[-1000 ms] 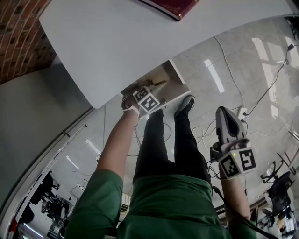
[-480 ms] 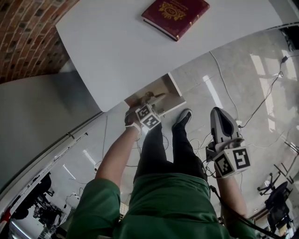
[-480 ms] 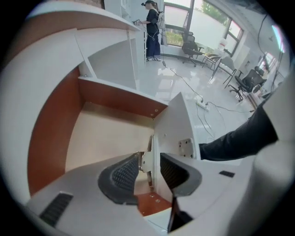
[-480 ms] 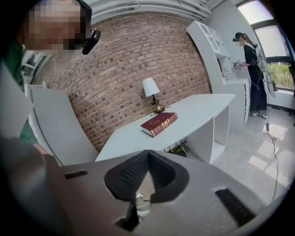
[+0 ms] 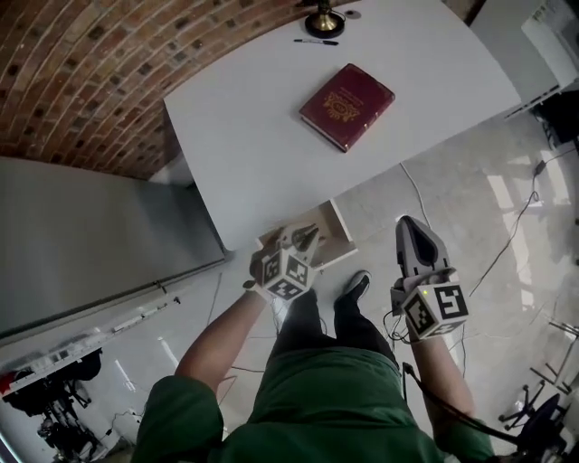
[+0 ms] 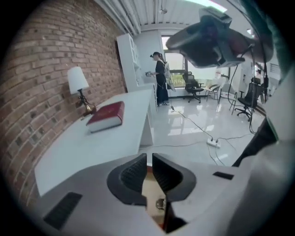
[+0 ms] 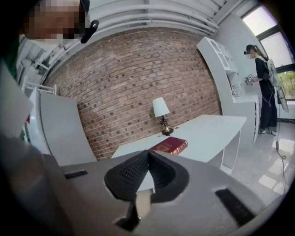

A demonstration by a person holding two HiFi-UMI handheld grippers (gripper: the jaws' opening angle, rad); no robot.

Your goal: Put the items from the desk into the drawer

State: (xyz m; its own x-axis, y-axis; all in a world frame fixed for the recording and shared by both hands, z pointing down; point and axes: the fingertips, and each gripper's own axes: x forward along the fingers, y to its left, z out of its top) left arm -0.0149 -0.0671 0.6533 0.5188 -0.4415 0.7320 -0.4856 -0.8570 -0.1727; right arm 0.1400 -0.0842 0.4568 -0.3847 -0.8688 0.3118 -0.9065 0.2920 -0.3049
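Observation:
A dark red book point(image 5: 346, 106) lies on the white desk point(image 5: 262, 145); it also shows in the left gripper view point(image 6: 106, 116) and the right gripper view point(image 7: 169, 145). A pen point(image 5: 316, 42) lies near the lamp base point(image 5: 323, 20) at the desk's far end. Under the near edge, the wooden drawer point(image 5: 333, 246) stands pulled out. My left gripper point(image 5: 306, 237) point(image 6: 149, 157) hangs over the drawer; its jaws have just been closing and keep a narrow slit with nothing between them. My right gripper point(image 5: 406, 222) point(image 7: 148, 153) is shut and empty, right of the drawer.
A brick wall point(image 5: 109, 63) runs behind the desk, with a grey panel point(image 5: 81, 235) to its left. Cables point(image 5: 507, 235) trail over the shiny floor. A table lamp point(image 6: 78, 85) stands by the wall. A person point(image 6: 161, 83) stands far off near office chairs point(image 6: 191, 85).
Both grippers have risen, the left one up and away from the drawer with its jaws narrowed. The head view has swung up, bringing the book, pen and lamp base into sight.

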